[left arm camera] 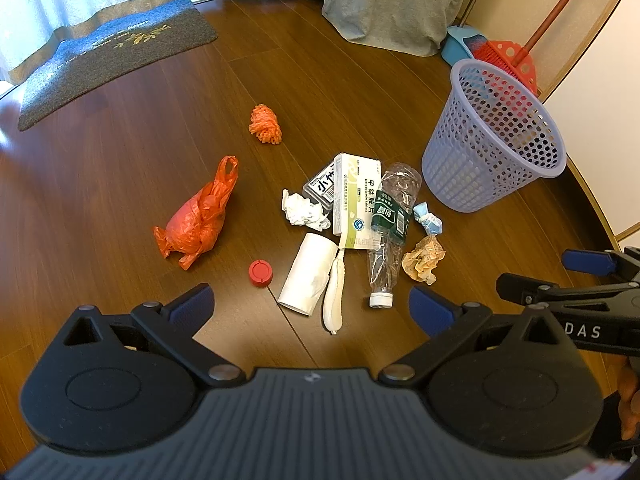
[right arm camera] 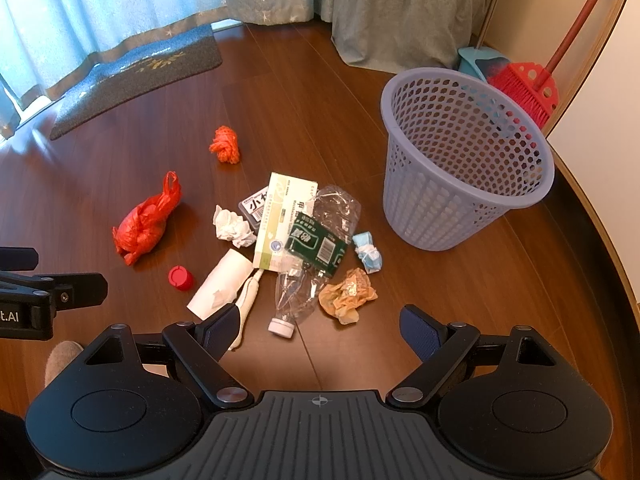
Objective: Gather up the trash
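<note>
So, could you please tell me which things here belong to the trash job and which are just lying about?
For the job: basket, crushed bottle, medicine box, white tissue, paper roll, red cap, red bag, orange netting, brown wrapper, blue wad.

Just lying about: doormat, broom, dustpan, curtains.

"DAS" in white on the right gripper (left arm camera: 580,280) body, "t.AI" on the left gripper (right arm camera: 52,276) body, "甲" on the white medicine box (left arm camera: 356,204), "小" on the dark flat box (left arm camera: 320,186)
</note>
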Demonstrator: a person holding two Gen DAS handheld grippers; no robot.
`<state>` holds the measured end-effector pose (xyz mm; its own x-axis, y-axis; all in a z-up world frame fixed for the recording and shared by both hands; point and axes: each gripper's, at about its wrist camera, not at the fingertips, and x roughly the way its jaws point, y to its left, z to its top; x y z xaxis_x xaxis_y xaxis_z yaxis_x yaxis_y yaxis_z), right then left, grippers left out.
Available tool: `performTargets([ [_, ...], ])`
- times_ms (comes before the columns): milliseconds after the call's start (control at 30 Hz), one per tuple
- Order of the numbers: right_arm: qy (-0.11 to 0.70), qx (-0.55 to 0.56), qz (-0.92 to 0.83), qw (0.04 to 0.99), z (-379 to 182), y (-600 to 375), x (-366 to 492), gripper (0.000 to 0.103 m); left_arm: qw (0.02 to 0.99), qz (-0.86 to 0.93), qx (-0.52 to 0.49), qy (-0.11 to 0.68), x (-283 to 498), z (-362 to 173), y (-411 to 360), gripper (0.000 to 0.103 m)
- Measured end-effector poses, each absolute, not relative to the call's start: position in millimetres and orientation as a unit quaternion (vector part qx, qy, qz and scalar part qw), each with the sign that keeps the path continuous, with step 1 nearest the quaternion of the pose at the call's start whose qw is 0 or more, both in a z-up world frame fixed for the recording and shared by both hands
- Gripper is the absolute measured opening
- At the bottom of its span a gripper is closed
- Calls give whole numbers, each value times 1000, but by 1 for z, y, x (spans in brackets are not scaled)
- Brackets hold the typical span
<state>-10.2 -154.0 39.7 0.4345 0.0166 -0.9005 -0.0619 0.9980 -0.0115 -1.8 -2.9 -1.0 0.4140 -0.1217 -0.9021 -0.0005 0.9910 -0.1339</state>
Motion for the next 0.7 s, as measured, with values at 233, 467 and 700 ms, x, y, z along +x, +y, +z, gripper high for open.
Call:
performTargets([
  [233,531,-21,23,847,40,-154,-10,85,839,-36,-57,540,-1,-2,-4,102],
  [467,530,-22,24,847,39,-154,-8,85,840,-39,-59,538,-1,0,-2,102],
  [700,535,-27,25,844,37,-160,-5,85,842,-41,-66,534,5,3,0,102],
])
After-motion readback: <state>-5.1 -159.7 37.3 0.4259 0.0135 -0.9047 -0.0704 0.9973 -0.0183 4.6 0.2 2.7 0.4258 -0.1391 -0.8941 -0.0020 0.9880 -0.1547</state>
